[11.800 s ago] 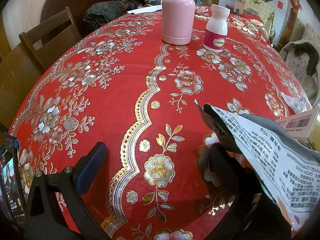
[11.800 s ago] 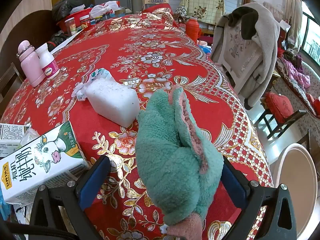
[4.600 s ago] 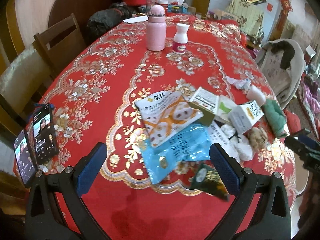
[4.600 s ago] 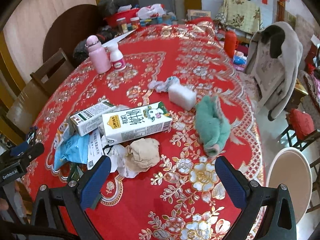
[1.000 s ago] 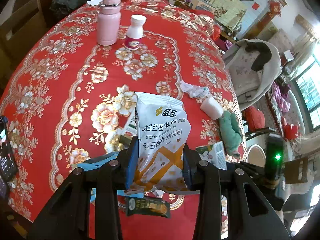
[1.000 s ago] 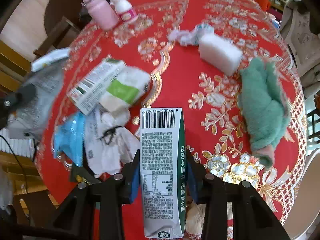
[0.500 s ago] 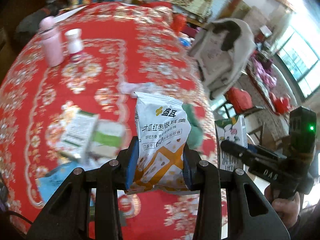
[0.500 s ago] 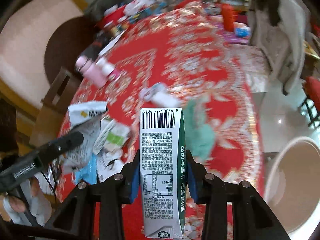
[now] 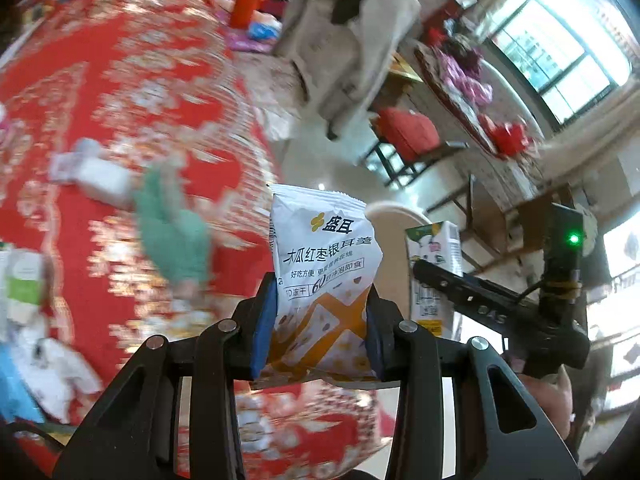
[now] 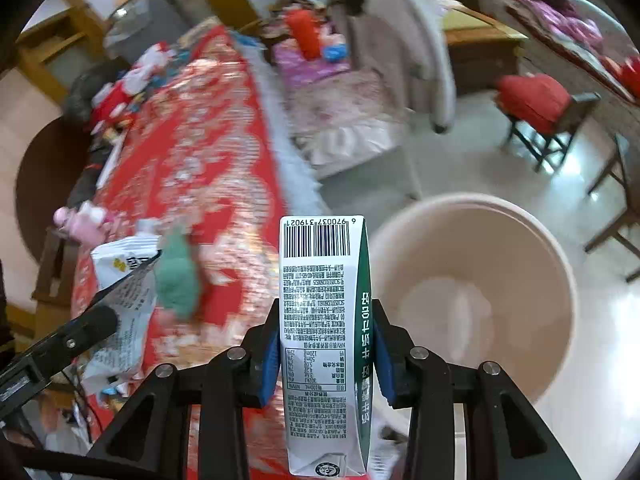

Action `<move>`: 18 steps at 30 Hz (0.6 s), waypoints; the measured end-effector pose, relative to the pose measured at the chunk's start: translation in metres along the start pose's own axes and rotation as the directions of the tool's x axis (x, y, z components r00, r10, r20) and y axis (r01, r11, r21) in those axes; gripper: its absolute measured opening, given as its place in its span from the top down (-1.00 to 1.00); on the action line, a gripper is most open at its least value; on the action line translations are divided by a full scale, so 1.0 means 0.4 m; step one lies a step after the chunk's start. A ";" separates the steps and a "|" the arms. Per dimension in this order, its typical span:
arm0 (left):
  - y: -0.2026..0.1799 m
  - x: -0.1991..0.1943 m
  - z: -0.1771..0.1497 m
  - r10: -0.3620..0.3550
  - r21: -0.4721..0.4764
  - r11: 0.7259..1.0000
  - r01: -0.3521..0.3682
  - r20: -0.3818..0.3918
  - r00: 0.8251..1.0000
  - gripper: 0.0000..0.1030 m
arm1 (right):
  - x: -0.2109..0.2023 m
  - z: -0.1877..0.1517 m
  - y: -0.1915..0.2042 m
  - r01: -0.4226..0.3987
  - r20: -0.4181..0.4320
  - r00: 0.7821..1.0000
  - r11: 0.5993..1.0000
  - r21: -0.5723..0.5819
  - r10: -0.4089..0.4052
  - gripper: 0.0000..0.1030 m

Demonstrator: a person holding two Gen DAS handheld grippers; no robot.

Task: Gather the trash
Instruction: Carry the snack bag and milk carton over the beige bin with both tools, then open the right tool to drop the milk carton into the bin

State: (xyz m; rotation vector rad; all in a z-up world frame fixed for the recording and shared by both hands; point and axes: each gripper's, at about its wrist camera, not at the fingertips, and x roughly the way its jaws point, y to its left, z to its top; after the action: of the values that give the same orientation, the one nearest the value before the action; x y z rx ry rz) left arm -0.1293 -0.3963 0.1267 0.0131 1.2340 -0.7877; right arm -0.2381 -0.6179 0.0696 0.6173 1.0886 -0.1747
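Note:
My left gripper [image 9: 318, 332] is shut on a white and orange snack bag [image 9: 324, 272], held upright off the table's right edge. My right gripper [image 10: 326, 354] is shut on a white and green milk carton [image 10: 324, 320], barcode end up. The carton also shows in the left wrist view [image 9: 434, 264], with the right gripper [image 9: 472, 300] beside the snack bag. A round beige bin [image 10: 480, 296] stands open on the floor just right of the carton; its rim shows behind the snack bag in the left wrist view [image 9: 394, 216]. The snack bag shows at the left in the right wrist view [image 10: 124, 280].
The red floral table [image 9: 120, 92] lies to the left, blurred, with a green cloth [image 9: 176, 236], a white block [image 9: 100, 180] and more wrappers [image 9: 24, 280] on it. A chair draped with a grey coat [image 9: 352, 40] and a red stool [image 10: 536, 100] stand on the tiled floor.
Both grippers have swung right, away from the table and toward the bin, still holding the snack bag and the carton. The bin now fills much more of the right wrist view.

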 end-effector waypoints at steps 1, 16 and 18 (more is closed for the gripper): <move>-0.018 0.021 -0.001 -0.010 0.002 1.000 0.010 -0.013 1.000 0.26 | 0.003 -0.003 -0.024 0.016 -0.006 1.000 1.000 0.011 -0.016 0.26; -0.182 0.207 -0.017 -0.146 0.030 0.988 0.150 -0.104 0.984 -0.25 | 0.029 -0.051 -0.244 0.128 -0.059 0.991 0.986 0.111 -0.122 -0.15; -0.183 0.207 -0.019 -0.135 0.035 0.990 0.139 -0.098 0.986 -0.25 | 0.031 -0.053 -0.255 0.131 -0.066 0.990 0.984 0.118 -0.124 -0.15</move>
State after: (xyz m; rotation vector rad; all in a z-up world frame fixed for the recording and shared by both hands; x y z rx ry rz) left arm -0.1663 -0.4911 0.0832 0.0001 1.3194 -0.9410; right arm -0.2920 -0.6878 0.0133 0.6661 1.1814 -0.3384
